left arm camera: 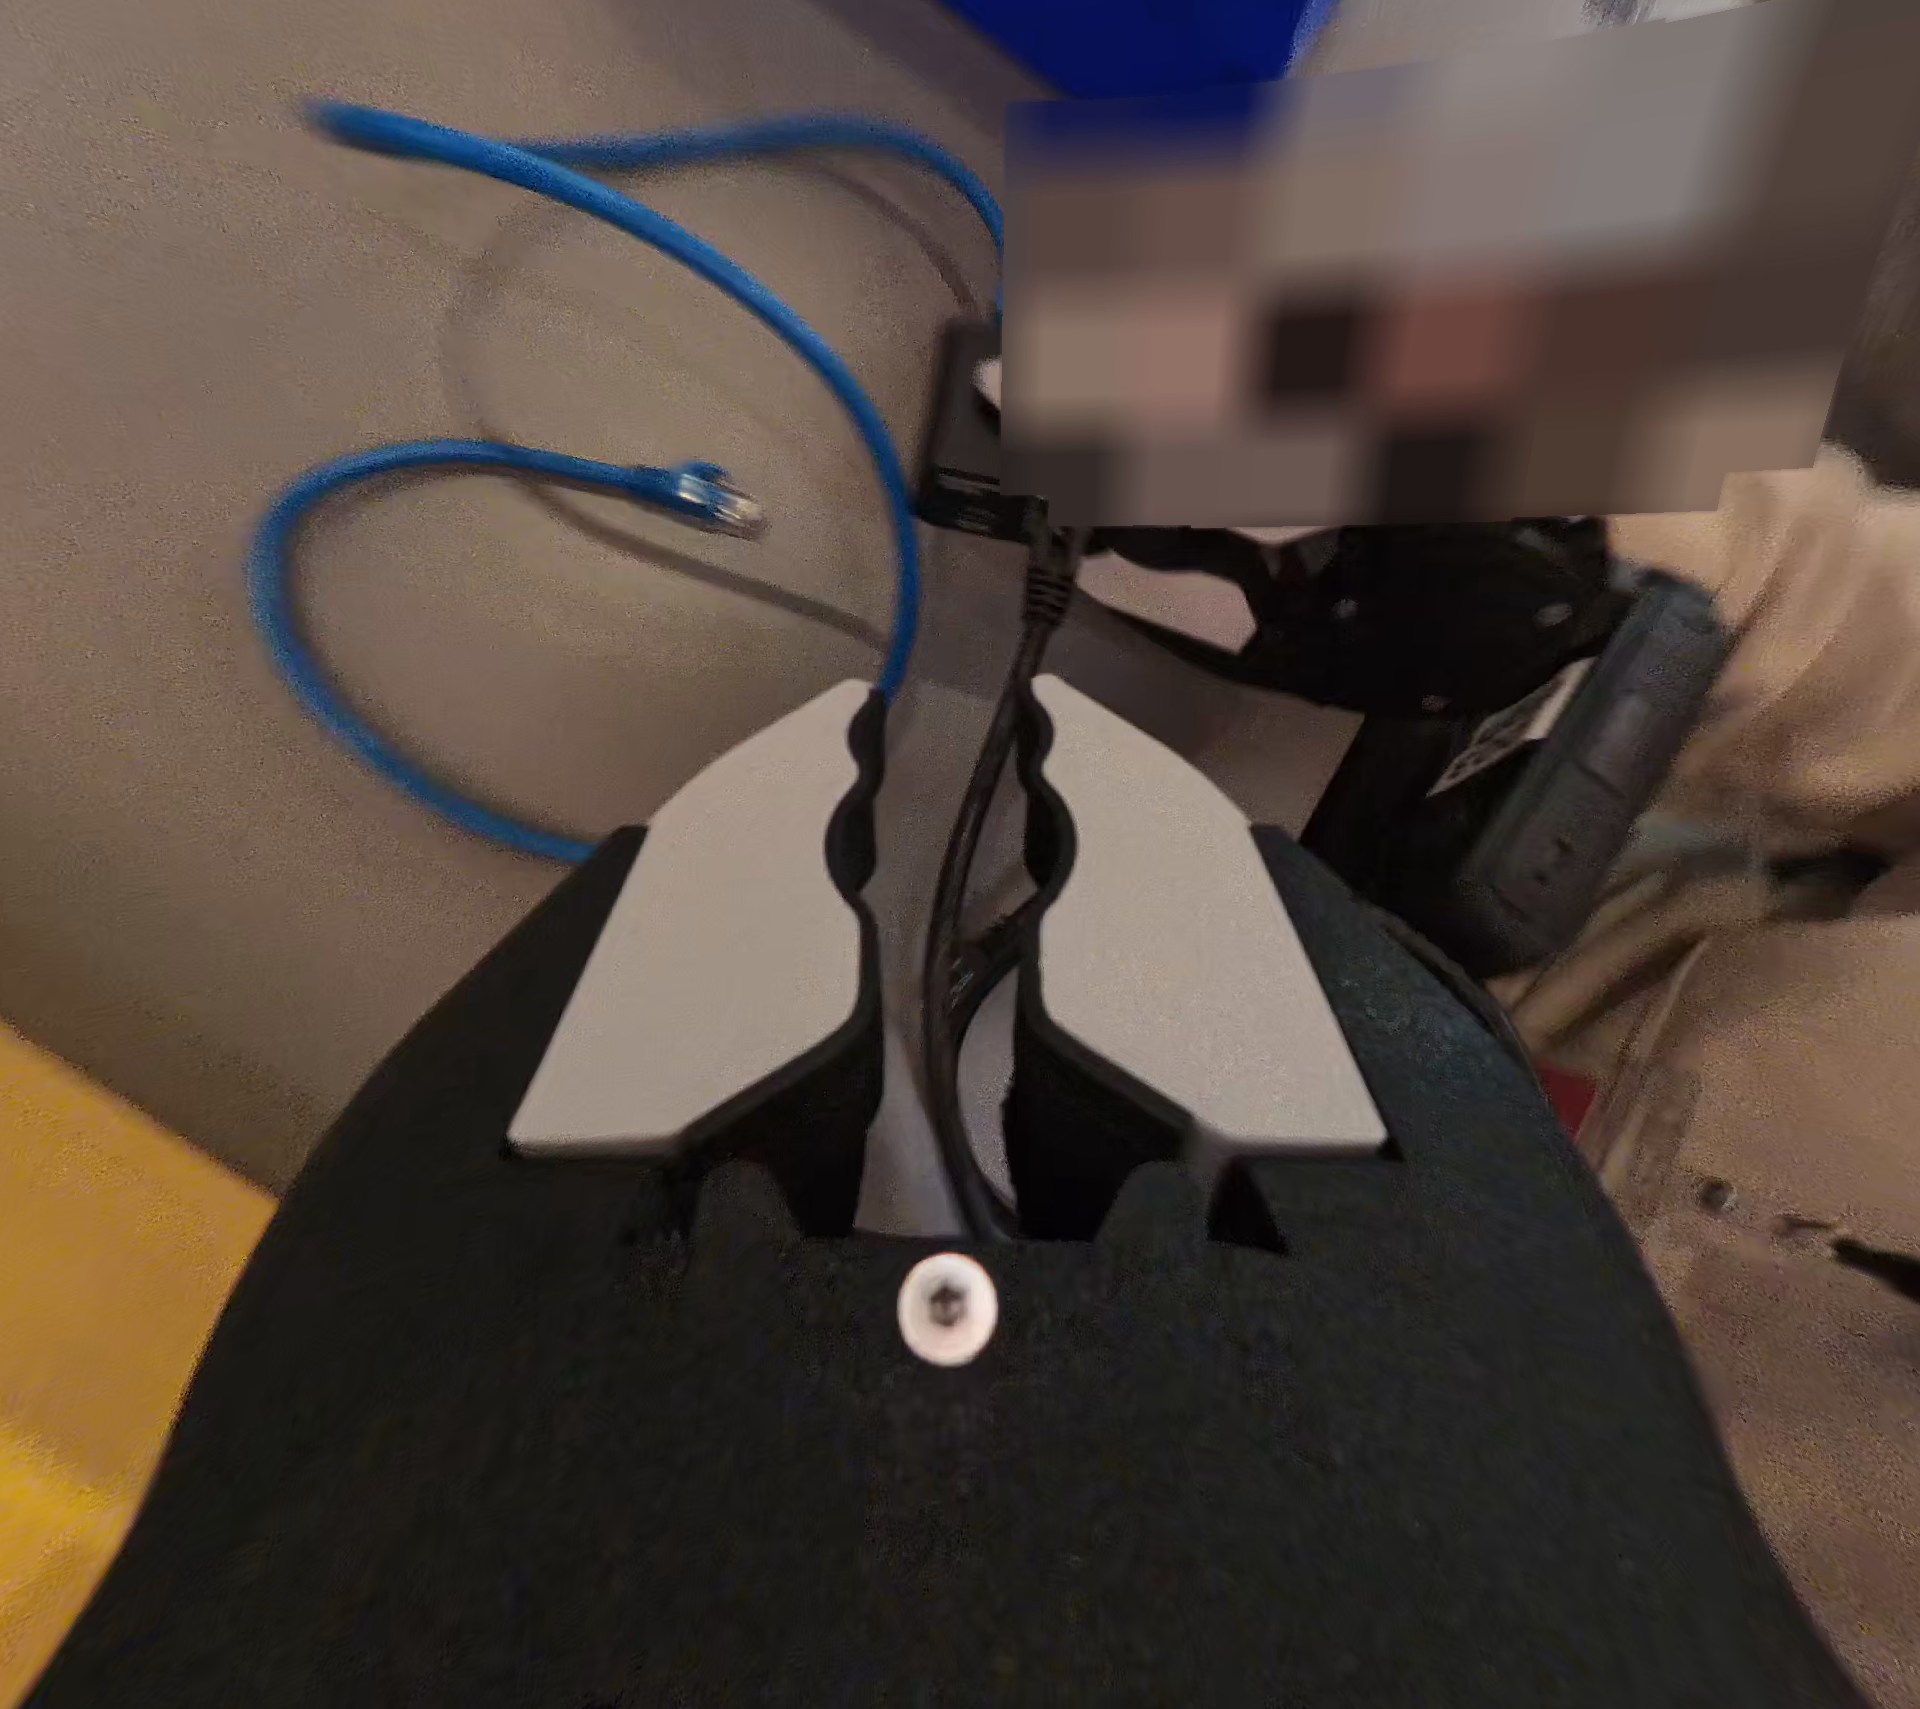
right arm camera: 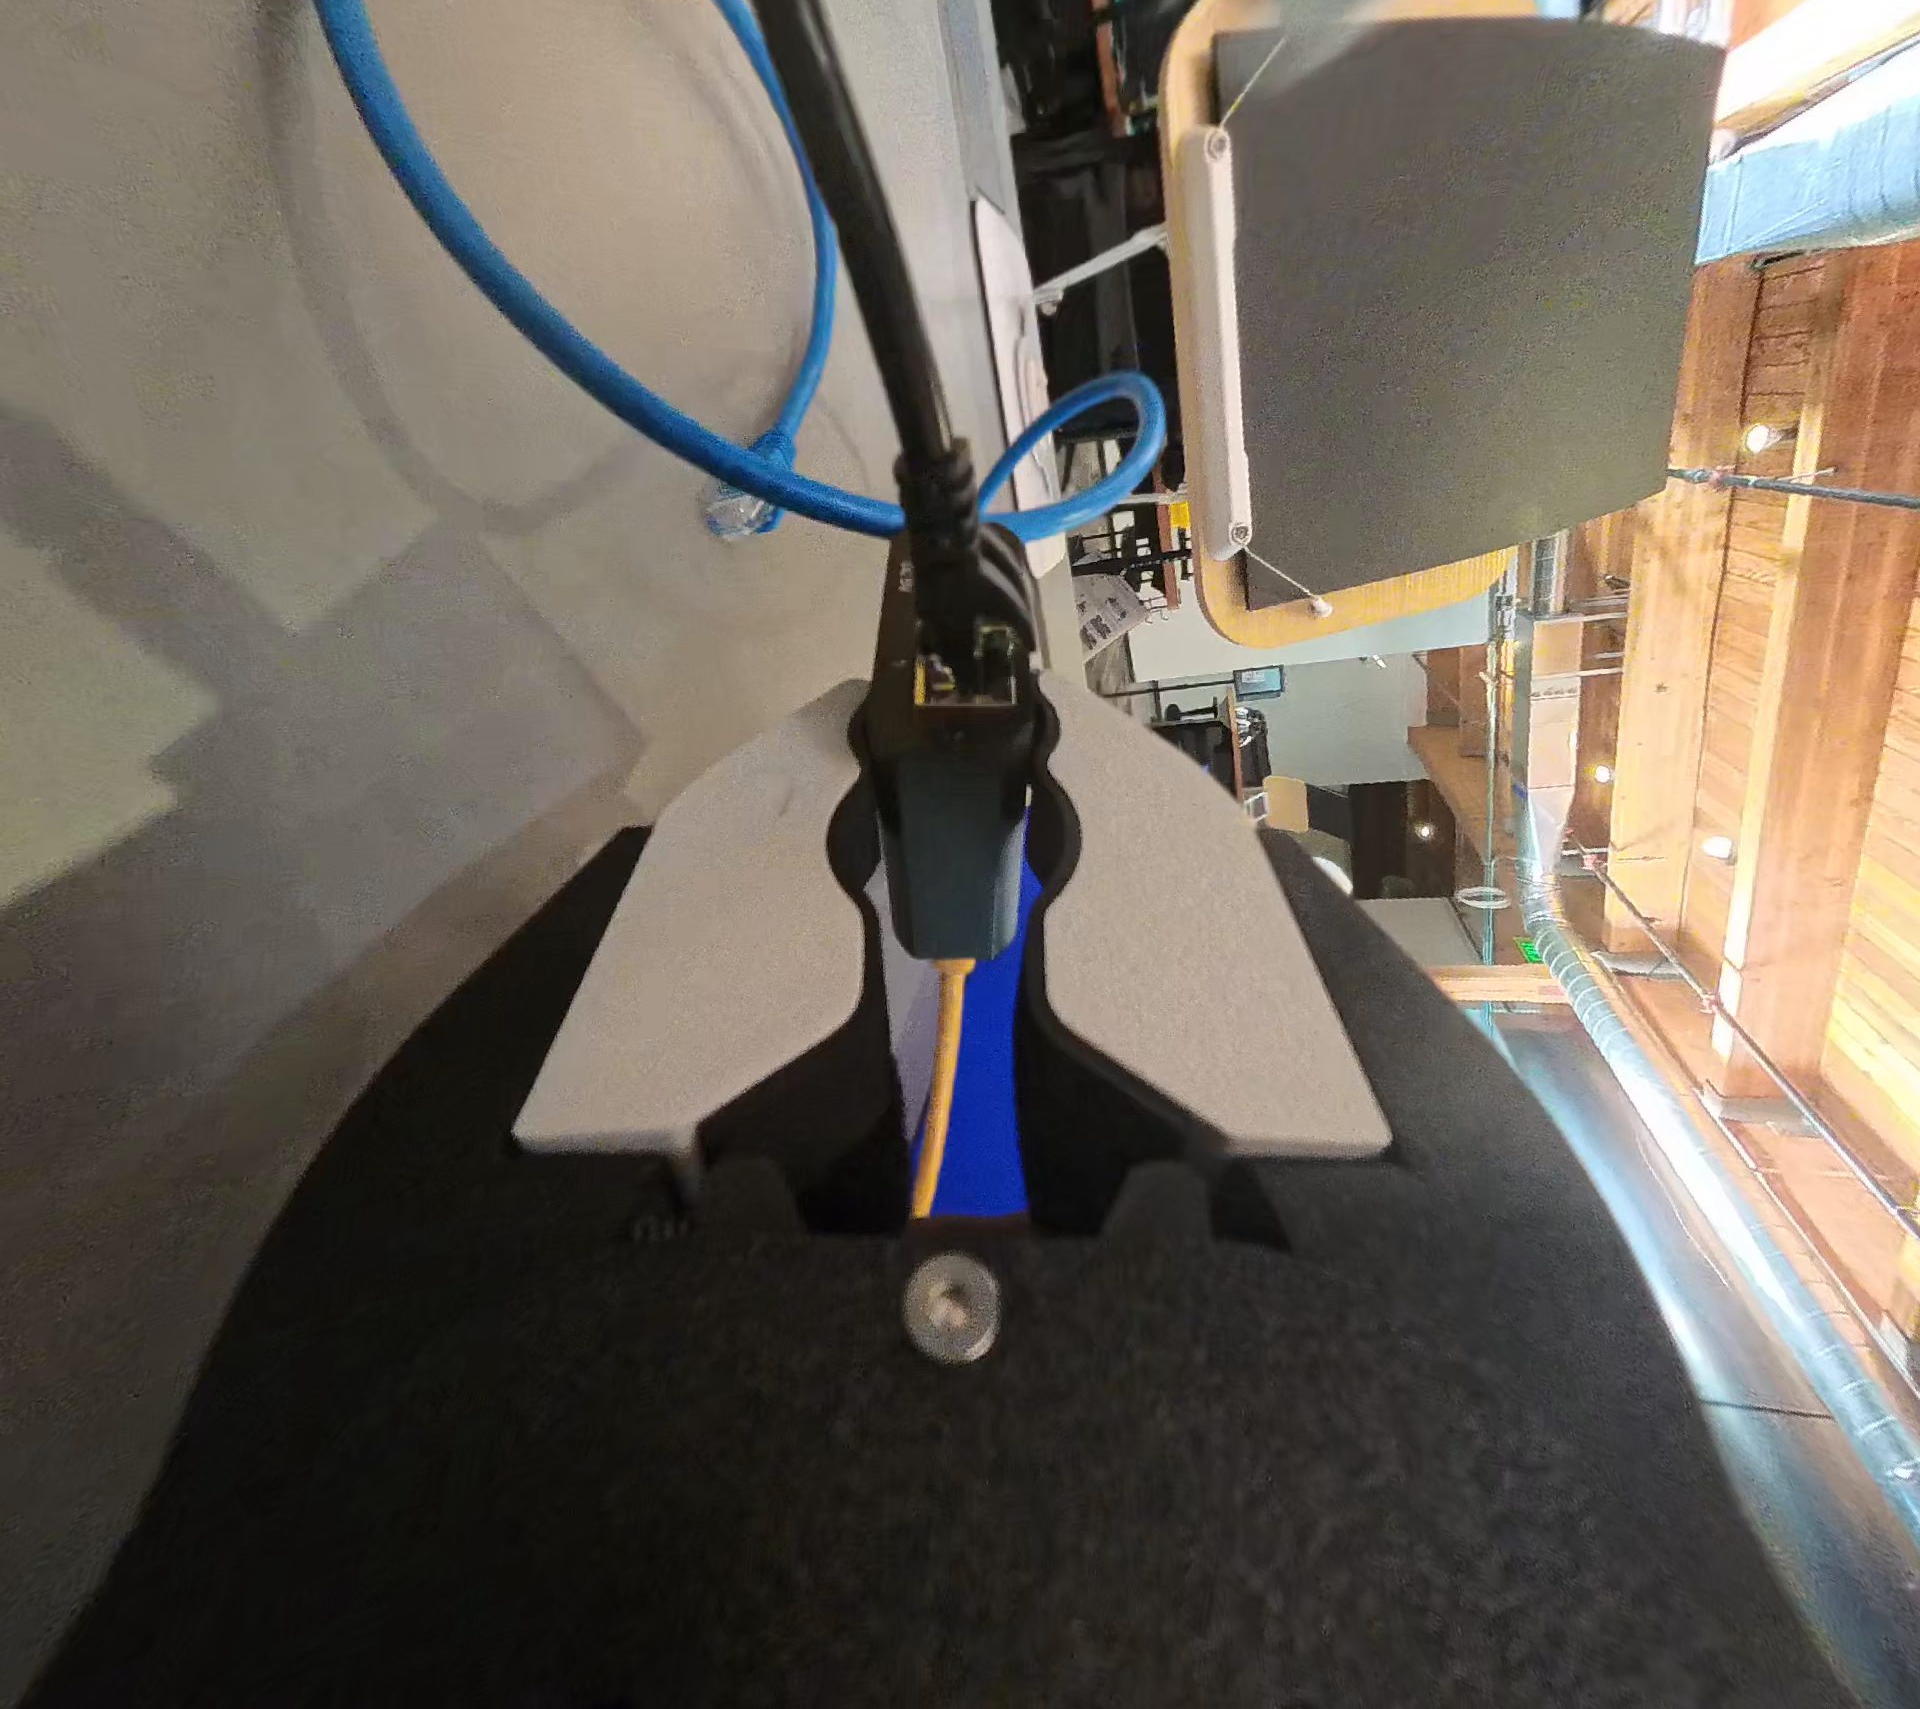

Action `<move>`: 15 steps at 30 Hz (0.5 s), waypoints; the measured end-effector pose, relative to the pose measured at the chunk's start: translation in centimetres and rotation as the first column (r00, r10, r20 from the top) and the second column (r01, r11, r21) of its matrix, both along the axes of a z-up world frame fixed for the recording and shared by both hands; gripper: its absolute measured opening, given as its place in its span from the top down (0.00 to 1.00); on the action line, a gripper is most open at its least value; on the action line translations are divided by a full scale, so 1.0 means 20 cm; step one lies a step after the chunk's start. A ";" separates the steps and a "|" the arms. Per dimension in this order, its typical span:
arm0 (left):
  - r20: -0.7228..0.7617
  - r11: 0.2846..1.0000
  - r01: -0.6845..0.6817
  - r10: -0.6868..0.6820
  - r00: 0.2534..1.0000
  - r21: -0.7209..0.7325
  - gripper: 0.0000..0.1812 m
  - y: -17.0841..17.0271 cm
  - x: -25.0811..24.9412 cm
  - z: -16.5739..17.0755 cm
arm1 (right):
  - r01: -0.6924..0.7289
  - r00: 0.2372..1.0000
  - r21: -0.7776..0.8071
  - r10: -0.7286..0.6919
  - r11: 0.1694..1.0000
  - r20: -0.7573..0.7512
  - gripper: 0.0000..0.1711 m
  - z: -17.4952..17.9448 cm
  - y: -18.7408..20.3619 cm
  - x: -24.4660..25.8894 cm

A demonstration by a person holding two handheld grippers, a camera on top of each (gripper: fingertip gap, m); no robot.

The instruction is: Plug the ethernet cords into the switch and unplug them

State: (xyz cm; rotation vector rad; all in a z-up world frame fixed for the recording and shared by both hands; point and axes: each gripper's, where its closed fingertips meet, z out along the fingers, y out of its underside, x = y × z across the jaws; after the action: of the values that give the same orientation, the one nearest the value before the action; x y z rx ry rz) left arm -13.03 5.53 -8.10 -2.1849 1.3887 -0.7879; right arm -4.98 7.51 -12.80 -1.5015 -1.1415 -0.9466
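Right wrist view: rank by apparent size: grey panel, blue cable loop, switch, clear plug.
1. grey panel
2. blue cable loop
3. switch, inflated by nearness to the camera
4. clear plug

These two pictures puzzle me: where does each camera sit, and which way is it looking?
Left wrist view: sits on the left gripper, looking forward along its fingers at the black cord between them, plugged into the black switch; the right gripper shows farther off.
Right wrist view: sits on the right gripper, looking along its fingers, shut on the switch, with the room tilted sideways behind.
Shared: the switch, the black cord and the blue cord with its loose plug.
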 end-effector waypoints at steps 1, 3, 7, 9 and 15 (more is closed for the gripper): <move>0.104 0.997 -0.075 0.073 0.992 0.009 0.85 0.05 -0.08 0.10 | -0.005 1.000 -0.006 0.005 1.000 -0.006 0.86 0.00 0.00 0.00; 0.347 0.978 -0.209 0.200 0.916 -0.011 0.85 0.11 -0.28 0.30 | -0.004 0.999 -0.035 0.002 0.999 -0.046 0.86 0.01 0.02 0.01; 0.561 0.908 -0.397 0.400 0.725 -0.136 0.85 0.08 -0.67 0.31 | 0.026 0.985 -0.062 -0.036 0.998 -0.169 0.86 0.21 0.13 0.09; 0.503 0.868 -0.487 0.465 0.729 -0.097 0.85 0.04 -0.78 0.11 | 0.038 0.972 -0.070 -0.054 0.997 -0.230 0.86 0.38 0.20 0.14; 0.417 0.860 -0.496 0.496 0.762 -0.117 0.88 -0.12 -0.78 -0.20 | 0.059 0.935 0.007 -0.052 0.998 -0.351 0.86 1.12 0.39 0.36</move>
State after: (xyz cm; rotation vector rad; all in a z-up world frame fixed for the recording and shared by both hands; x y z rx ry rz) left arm -28.60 3.10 -12.17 -2.0574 0.5441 -0.9775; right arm 2.27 15.39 9.50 -1.6178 -0.8332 -0.6861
